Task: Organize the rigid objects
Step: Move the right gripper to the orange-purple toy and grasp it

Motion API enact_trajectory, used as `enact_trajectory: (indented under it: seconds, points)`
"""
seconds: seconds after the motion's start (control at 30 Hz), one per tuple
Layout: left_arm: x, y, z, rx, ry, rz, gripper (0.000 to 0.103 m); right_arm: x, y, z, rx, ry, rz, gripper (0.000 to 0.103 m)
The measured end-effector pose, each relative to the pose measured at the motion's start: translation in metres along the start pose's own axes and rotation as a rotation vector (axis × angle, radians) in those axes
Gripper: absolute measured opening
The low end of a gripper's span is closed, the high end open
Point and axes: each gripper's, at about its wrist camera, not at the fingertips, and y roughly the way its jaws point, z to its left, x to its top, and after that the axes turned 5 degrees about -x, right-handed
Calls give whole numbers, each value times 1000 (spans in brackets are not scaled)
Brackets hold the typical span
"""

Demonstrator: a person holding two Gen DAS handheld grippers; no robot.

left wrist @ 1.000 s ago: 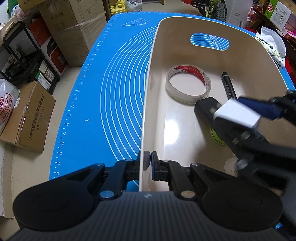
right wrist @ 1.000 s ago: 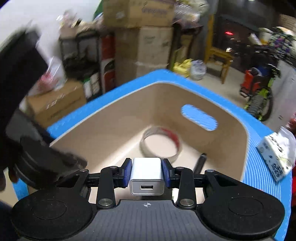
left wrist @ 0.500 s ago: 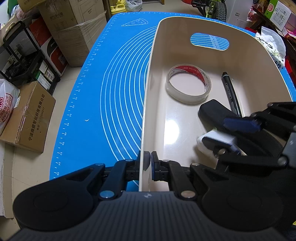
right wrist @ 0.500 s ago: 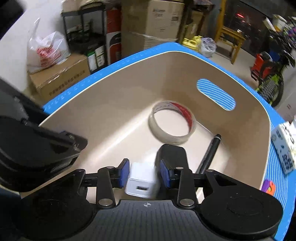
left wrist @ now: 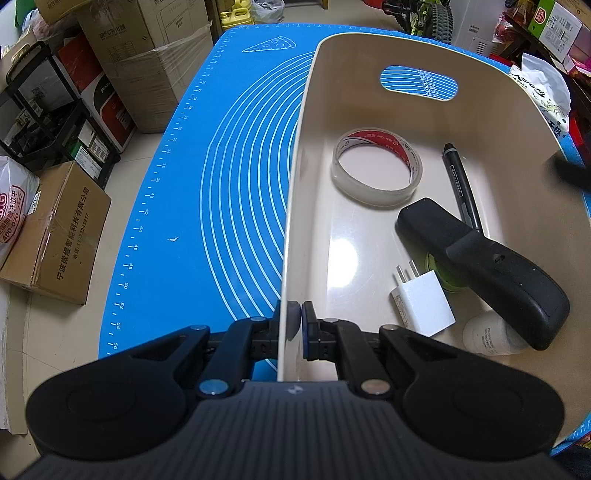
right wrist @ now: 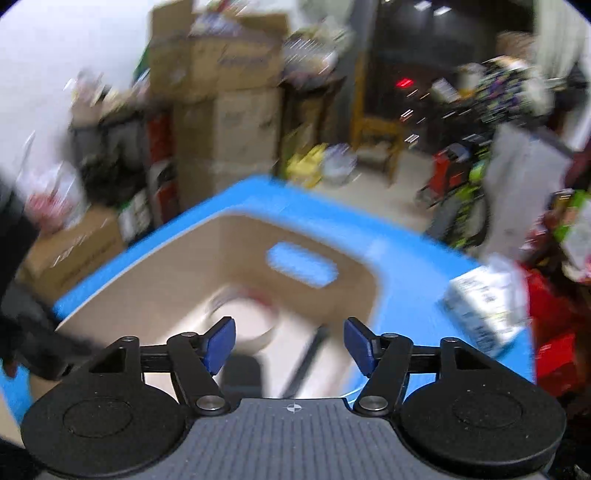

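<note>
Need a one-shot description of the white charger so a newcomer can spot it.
Find the beige bin on the blue mat. On its floor, at the near end, the white charger lies flat between the bin's left wall and the long black remote. It is the only white cube, with two metal prongs.

- Cluttered storeroom or home workroom.
- Stacked cardboard boxes (left wrist: 147, 66) far left, on the floor.
- Black shelving rack (left wrist: 48, 122) left.
- Toy motorbike (left wrist: 424, 14) far right.

Ahead of the left jaws, bare bin (left wrist: 369, 51) floor lies open; tape roll (left wrist: 376, 170), charger (left wrist: 421, 299) and remote (left wrist: 484, 266) crowd the right.
</note>
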Motion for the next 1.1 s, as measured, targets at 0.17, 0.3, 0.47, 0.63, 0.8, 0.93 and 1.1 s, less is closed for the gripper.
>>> enact_trajectory:
  seconds: [0.17,0.3,0.47,0.63,0.8,0.93,1.1]
  points:
    - [0,0,0,1,0,0,9,-5,-12,-65,-141,149,-64,79]
    - [0,0,0,4,1,0,9,-26,6,-110,-236,279,-14,79]
    - [0,0,0,4,1,1,9,-67,42,-146,-288,413,96,79]
    - [0,0,-1,4,0,2,9,-93,74,-146,-299,393,166,79]
    - [0,1,-1,3,0,3,9,-93,102,-139,-288,391,226,79]
    - [0,0,-1,3,-1,3,9,-92,118,-133,-310,393,266,79]
    - [0,1,-1,0,0,3,9,-96,137,-133,-327,419,295,78]
